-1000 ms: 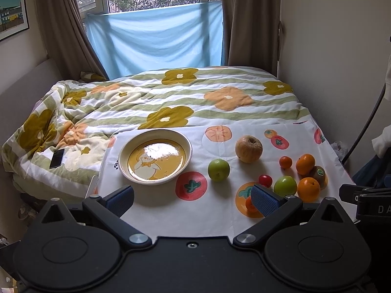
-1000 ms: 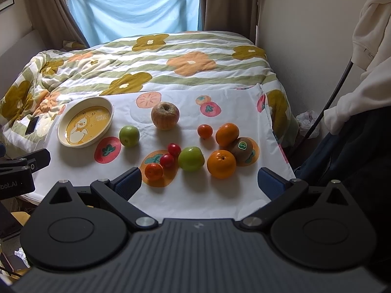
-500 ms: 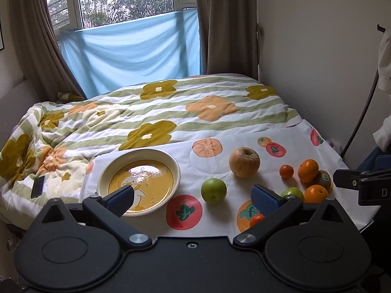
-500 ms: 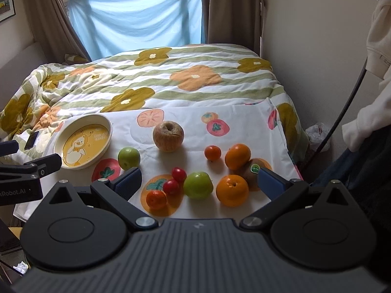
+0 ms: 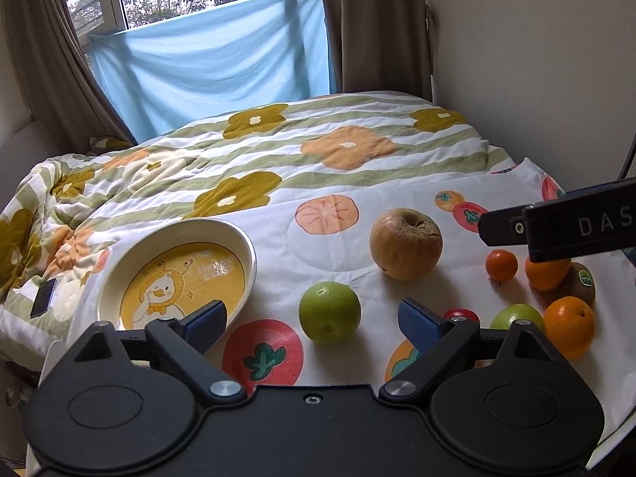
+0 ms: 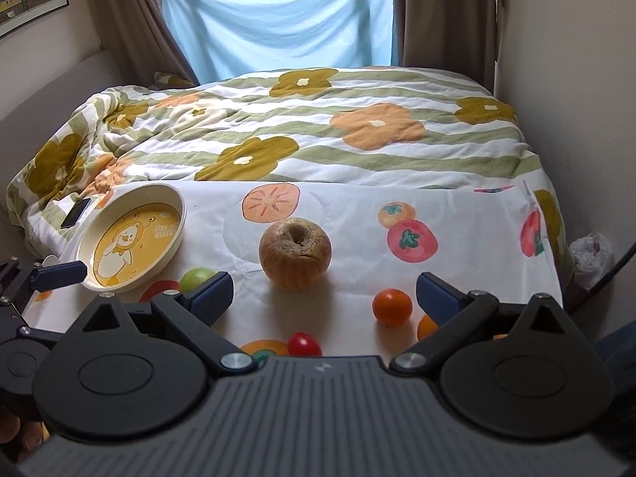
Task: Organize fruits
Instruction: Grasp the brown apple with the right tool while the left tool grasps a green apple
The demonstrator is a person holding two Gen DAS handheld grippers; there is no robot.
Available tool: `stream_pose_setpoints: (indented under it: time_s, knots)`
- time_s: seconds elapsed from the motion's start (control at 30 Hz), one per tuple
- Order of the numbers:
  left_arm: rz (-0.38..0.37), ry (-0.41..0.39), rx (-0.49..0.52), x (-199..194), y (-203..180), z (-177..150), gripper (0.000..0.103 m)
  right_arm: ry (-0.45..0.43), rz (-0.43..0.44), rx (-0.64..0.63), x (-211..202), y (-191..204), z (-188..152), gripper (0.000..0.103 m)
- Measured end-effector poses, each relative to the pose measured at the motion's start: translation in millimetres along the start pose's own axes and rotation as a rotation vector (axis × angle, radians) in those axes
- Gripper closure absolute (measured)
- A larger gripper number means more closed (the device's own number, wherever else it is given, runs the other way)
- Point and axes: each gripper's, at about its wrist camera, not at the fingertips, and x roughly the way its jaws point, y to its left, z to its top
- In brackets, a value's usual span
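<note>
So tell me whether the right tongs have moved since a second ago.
Yes. The right tongs have gone forward toward the big apple, which now sits centred between the open jaws; the oranges and tomatoes that lay ahead earlier are now mostly under the tongs.

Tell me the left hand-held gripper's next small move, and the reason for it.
Probably ease the left hand-held gripper forward and down around the green apple. Its fingers are open and empty, the apple lies just ahead between them, and the plate beside it holds no fruit yet.
</note>
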Motion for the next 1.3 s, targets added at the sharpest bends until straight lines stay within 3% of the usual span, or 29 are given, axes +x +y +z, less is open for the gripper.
stream_pose_setpoints:
  time_s: [0.37,0.57,0.67,1.07,1.2,1.3]
  knots:
    - [0.068,0.073,-0.008,63.4,-18.5,-5.7,0.019,0.045,0.12,-0.016,80.2,-9.4,11.7,0.0]
    - [0.069,0.11,-0.021,82.4,-19.8,-7.0,0.033,0.069,0.149,-0.038,105.5,-5.9,14.1,0.0]
    - [0.068,0.125,-0.026,85.7,-20.0,-8.4,0.046,0.081,0.157,-0.042,113.7,-4.8,14.4,0.0]
    - [0.076,0.111,-0.031,85.1,-22.5,-8.7,0.046,0.109,0.182,-0.067,134.8,-0.9,11.9,0.003]
    - [0.077,0.112,-0.03,84.9,-22.6,-9.0,0.046,0.11,0.193,-0.075,138.5,1.8,12.0,0.015]
    - [0.084,0.116,-0.035,83.4,-21.4,-8.7,0.046,0.104,0.189,-0.086,138.5,5.3,12.6,0.015]
